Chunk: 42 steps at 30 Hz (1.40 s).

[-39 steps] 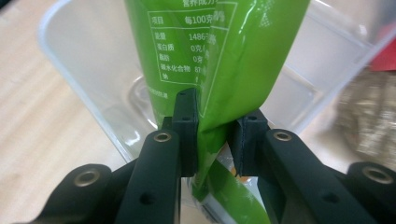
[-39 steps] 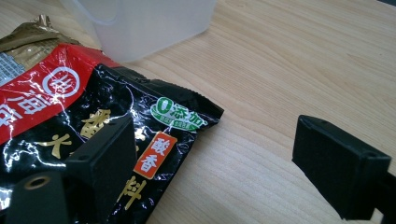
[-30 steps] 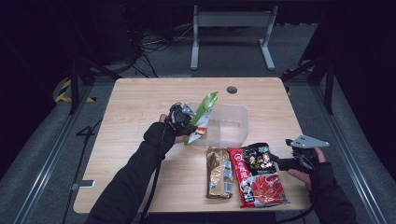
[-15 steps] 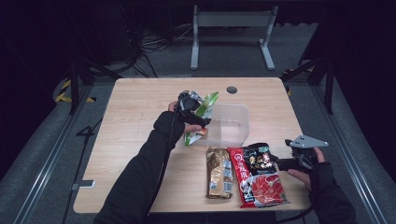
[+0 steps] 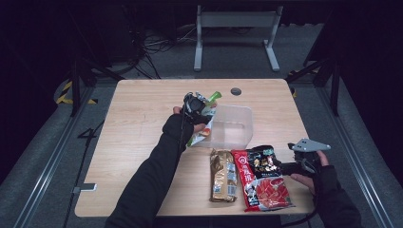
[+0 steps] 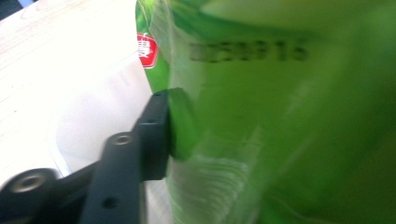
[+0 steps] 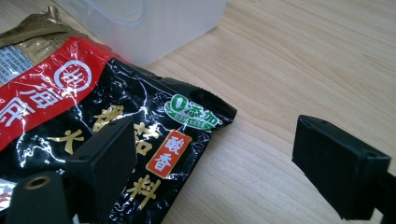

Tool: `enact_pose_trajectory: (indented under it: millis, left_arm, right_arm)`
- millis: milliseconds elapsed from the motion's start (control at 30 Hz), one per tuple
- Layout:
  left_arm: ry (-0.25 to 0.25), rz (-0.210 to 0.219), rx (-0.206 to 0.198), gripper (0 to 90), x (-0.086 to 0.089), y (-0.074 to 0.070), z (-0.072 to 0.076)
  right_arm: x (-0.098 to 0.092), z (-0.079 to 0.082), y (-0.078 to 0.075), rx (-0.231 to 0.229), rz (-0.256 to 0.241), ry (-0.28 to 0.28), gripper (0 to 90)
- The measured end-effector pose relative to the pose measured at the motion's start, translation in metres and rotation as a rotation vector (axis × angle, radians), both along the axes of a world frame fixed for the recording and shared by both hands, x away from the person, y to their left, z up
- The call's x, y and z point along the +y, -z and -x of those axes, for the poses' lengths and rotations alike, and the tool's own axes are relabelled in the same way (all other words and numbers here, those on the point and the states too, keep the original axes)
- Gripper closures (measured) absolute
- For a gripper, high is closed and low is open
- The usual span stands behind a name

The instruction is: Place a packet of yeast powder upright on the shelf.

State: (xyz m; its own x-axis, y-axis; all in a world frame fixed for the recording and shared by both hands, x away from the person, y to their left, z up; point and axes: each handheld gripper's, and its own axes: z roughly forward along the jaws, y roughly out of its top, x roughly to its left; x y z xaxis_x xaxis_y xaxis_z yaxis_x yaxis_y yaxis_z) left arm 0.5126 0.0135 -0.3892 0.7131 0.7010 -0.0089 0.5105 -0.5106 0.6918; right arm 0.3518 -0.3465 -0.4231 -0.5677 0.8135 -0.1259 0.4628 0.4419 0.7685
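We have the left gripper (image 5: 202, 107) clamped on the green snack bag (image 5: 203, 118), held in the air just over the left rim of the clear plastic container (image 5: 233, 127); in the left gripper view one black jaw presses flat into the green film (image 6: 280, 116), the other is hidden behind the bag. The bag hangs tilted, its top corner up toward the far side of the container, its lower end down by the container's near-left corner. Our read: it's light, crinkly and soft, with slick film, so it will flop and may swing or slide in the jaws; a hold on the flat sealed edge should beat one on the puffy middle, and squeezing the body risks crushing the contents. The container looks light too and could skid if the bag drags on its rim. The right gripper (image 7: 210, 154) rests on the table right of the container's near side, jaws spread wide with nothing between them, at the top corner of the red-and-black seasoning packet (image 5: 261, 178). A brown packet (image 5: 223, 175) lies just beside that one, below the container.
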Motion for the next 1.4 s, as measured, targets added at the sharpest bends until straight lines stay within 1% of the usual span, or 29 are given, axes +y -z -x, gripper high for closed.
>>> enact_pose_trajectory:
  millis: [67, 133, 167, 233, 267, 300, 367, 400, 433, 500, 533, 567, 600, 667, 767, 833, 867, 900, 933, 1000, 1033, 1067, 1100, 1167, 1200, 1267, 1300, 1367, 1400]
  left_arm:
    - [0.001, 0.012, 0.005, 68.3, 0.002, 0.001, 0.000]
    - [0.002, 0.030, -0.023, 69.8, 0.004, 0.002, 0.002]
    - [0.001, 0.049, -0.031, 74.2, 0.006, 0.003, 0.003]
    - [-0.007, 0.085, -0.069, 76.2, 0.009, 0.004, 0.005]
    - [-0.008, 0.098, -0.094, 76.4, 0.010, 0.004, 0.006]
    - [-0.021, 0.136, -0.140, 76.6, 0.012, 0.004, 0.008]
    - [-0.037, 0.190, -0.218, 76.6, 0.016, 0.002, 0.012]
    - [-0.038, 0.217, -0.274, 76.6, 0.017, 0.001, 0.015]
    - [-0.032, 0.243, -0.317, 76.6, 0.019, 0.001, 0.017]
    - [-0.025, 0.325, -0.411, 76.6, 0.020, 0.009, 0.021]
    - [-0.025, 0.325, -0.411, 76.6, 0.020, 0.009, 0.021]
    - [-0.026, 0.328, -0.429, 76.5, 0.019, 0.012, 0.022]
    - [-0.031, 0.311, -0.438, 76.5, 0.017, 0.015, 0.022]
    - [-0.033, 0.274, -0.435, 76.3, 0.012, 0.022, 0.023]
    - [-0.015, 0.242, -0.428, 75.8, 0.010, 0.031, 0.027]
    - [-0.024, 0.240, -0.409, 74.2, 0.010, 0.039, 0.028]
    - [-0.030, 0.271, -0.410, 74.2, 0.013, 0.042, 0.030]
    - [-0.026, 0.303, -0.390, 72.4, 0.015, 0.041, 0.030]
    - [-0.020, 0.320, -0.377, 65.7, 0.016, 0.040, 0.030]
    - [0.001, 0.301, -0.375, 64.3, 0.019, 0.037, 0.032]
    - [0.019, 0.301, -0.363, 64.3, 0.021, 0.036, 0.034]
    - [0.040, 0.321, -0.339, 60.3, 0.023, 0.034, 0.034]
    - [0.053, 0.319, -0.330, 54.2, 0.025, 0.033, 0.036]
    - [0.065, 0.311, -0.338, 48.8, 0.030, 0.028, 0.041]
    - [0.064, 0.312, -0.331, 49.4, 0.033, 0.028, 0.042]
    - [0.068, 0.296, -0.336, 50.2, 0.042, 0.025, 0.044]
    - [0.074, 0.300, -0.318, 49.7, 0.047, 0.024, 0.046]
    - [0.079, 0.303, -0.315, 47.1, 0.056, 0.024, 0.050]
    - [0.095, 0.304, -0.312, 49.4, 0.060, 0.023, 0.052]
  right_arm:
    - [0.000, 0.000, 0.000, 0.001, -0.002, -0.001, 14.4]
    - [-0.001, 0.000, 0.000, 0.003, -0.005, 0.000, 14.4]
    - [-0.001, 0.000, 0.001, 0.007, -0.008, -0.001, 14.4]
    - [-0.001, 0.000, 0.001, 0.006, -0.008, -0.003, 14.4]
    - [-0.001, 0.000, 0.001, 0.006, -0.008, -0.004, 14.4]
    - [-0.001, 0.000, 0.000, 0.006, -0.007, -0.005, 14.4]
    - [0.000, 0.000, 0.001, 0.005, -0.010, -0.010, 14.3]
    - [0.000, 0.000, 0.001, 0.003, -0.008, -0.011, 14.3]
    - [0.000, 0.000, 0.001, 0.003, -0.014, -0.016, 14.3]
    - [0.000, 0.001, 0.001, -0.001, -0.012, -0.022, 14.2]
    - [0.001, 0.001, 0.000, -0.002, -0.013, -0.024, 14.2]
    - [0.001, 0.001, 0.001, -0.001, -0.017, -0.030, 14.2]
    - [0.001, 0.001, 0.001, -0.001, -0.017, -0.030, 14.2]
    - [0.002, 0.001, 0.001, 0.000, -0.014, -0.034, 14.1]
    - [0.003, 0.002, 0.001, -0.004, -0.009, -0.039, 14.0]
    - [0.003, 0.002, 0.000, -0.006, -0.011, -0.037, 14.0]
    - [0.003, 0.002, 0.000, -0.006, -0.012, -0.036, 14.0]
    - [0.003, 0.002, 0.000, -0.007, -0.011, -0.035, 14.0]
    - [0.003, 0.002, 0.000, -0.006, -0.009, -0.034, 13.9]
    - [0.002, 0.002, 0.000, -0.007, -0.009, -0.033, 13.9]
    - [0.002, 0.002, 0.000, -0.008, -0.011, -0.030, 14.0]
    - [0.001, 0.002, -0.001, -0.007, -0.014, -0.029, 13.9]
    - [0.001, 0.002, -0.001, -0.007, -0.017, -0.030, 13.9]
    - [0.001, 0.002, 0.000, -0.007, -0.014, -0.029, 14.0]
    - [0.000, 0.002, 0.000, -0.007, -0.013, -0.028, 14.1]
    - [0.000, 0.002, -0.001, -0.006, -0.010, -0.019, 14.2]
    - [0.000, 0.002, -0.001, -0.008, -0.011, -0.015, 14.3]
    - [0.000, 0.002, -0.002, -0.009, -0.017, -0.016, 14.6]
    - [0.000, 0.002, -0.002, -0.008, -0.019, -0.016, 14.8]
